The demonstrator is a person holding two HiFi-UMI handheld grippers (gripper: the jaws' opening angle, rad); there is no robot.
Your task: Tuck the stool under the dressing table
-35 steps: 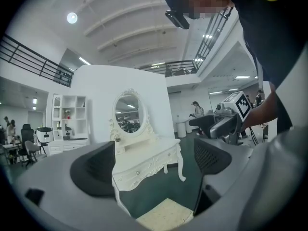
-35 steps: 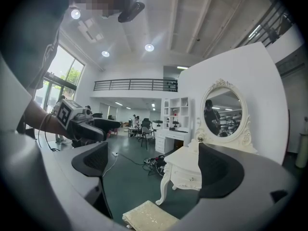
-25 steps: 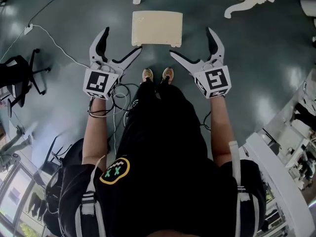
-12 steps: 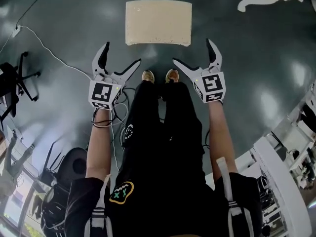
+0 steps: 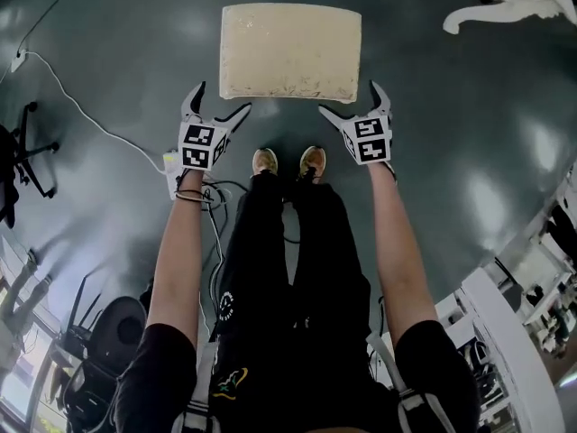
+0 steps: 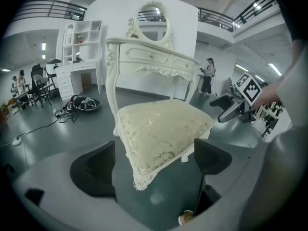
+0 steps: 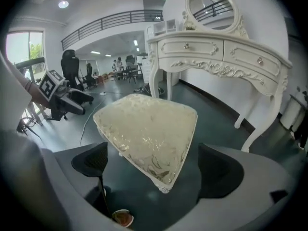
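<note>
**Desk:** Where does the stool stand?

**Photographer:** The cream-cushioned stool (image 5: 290, 50) stands on the grey floor (image 5: 117, 43) just ahead of the person's shoes (image 5: 288, 162). It is on the near side of the white dressing table (image 5: 505, 7) and not under it. In both gripper views the table's drawers and curved legs rise behind the seat.

**Desk:** What is new in this frame?

**Photographer:** The tools have dropped and reached forward. A second ago the head view has them held up, well short of the seat. Now the left tool (image 5: 223, 99) sits at the stool's near left corner and the right tool (image 5: 350, 99) at its near right corner. Each gripper view has also swung down: they looked up at the mirror and ceiling, with only a sliver of cushion at the bottom. Now a corner of the cushion fills the space ahead of each pair of jaws.

**Desk:** Is either one gripping?

**Photographer:** No. Both tools are spread wide. The cushion corners lie ahead of the jaws, and I see no contact in any view.

**Desk:** What does that mean for the job?

**Photographer:** I read it as the approach to a hold. The person has closed in and lined up both tools on the seat's near edge. The stool looks square to the gap between the table's front legs, so a grip or a steady push from here should send it under.

**Desk:** Anything nearby?

**Photographer:** A white cable (image 5: 81, 106) trails across the floor to the left, clear of the stool's path.
</note>
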